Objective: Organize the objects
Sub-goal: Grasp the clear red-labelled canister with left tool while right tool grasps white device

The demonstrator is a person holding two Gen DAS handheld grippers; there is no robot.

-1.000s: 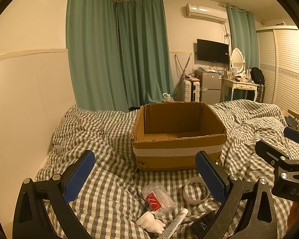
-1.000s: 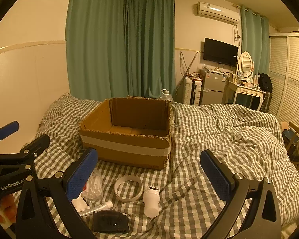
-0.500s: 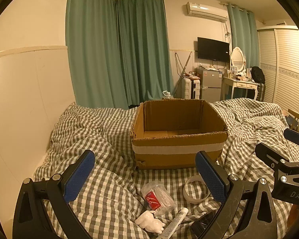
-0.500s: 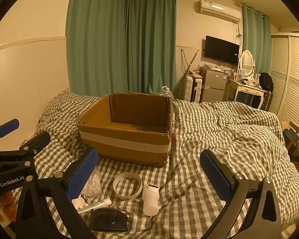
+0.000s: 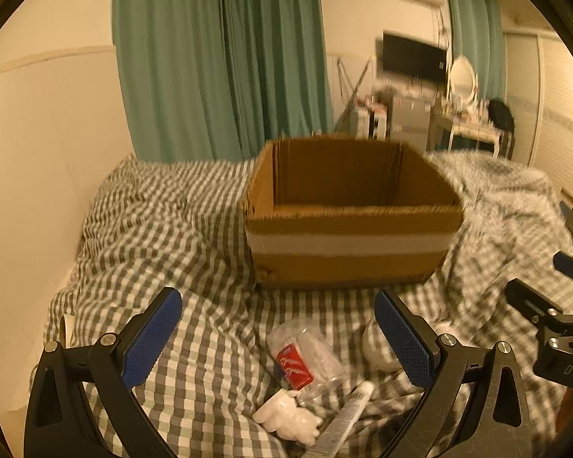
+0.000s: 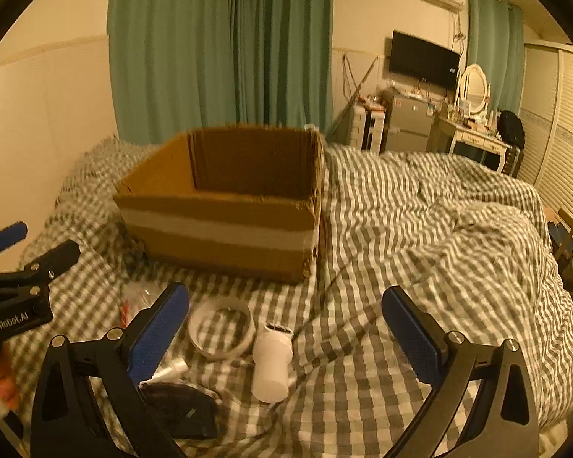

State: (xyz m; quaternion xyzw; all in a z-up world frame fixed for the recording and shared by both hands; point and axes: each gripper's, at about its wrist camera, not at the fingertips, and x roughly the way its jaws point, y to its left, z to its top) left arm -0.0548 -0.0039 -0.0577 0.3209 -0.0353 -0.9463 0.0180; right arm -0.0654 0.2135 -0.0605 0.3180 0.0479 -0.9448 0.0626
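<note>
An open cardboard box (image 5: 351,225) with a white tape band stands on the checked bed cover; it also shows in the right wrist view (image 6: 225,206). My left gripper (image 5: 279,339) is open and empty above a clear plastic pack with a red label (image 5: 305,358), a small white figure (image 5: 290,418) and a white tube (image 5: 347,416). My right gripper (image 6: 284,334) is open and empty above a white tape ring (image 6: 221,326), a white cylindrical device (image 6: 271,362) and a flat black object (image 6: 183,412).
A cream wall (image 5: 38,160) runs along the bed's left side. Green curtains (image 6: 221,49) hang behind the box. The rumpled checked cover (image 6: 458,229) spreads to the right. A fridge, dresser and wardrobe stand at the far right.
Both grippers have dropped lower and moved closer to the items in front of the box. The box now looks larger and the views are motion-blurred. Both stay open.
</note>
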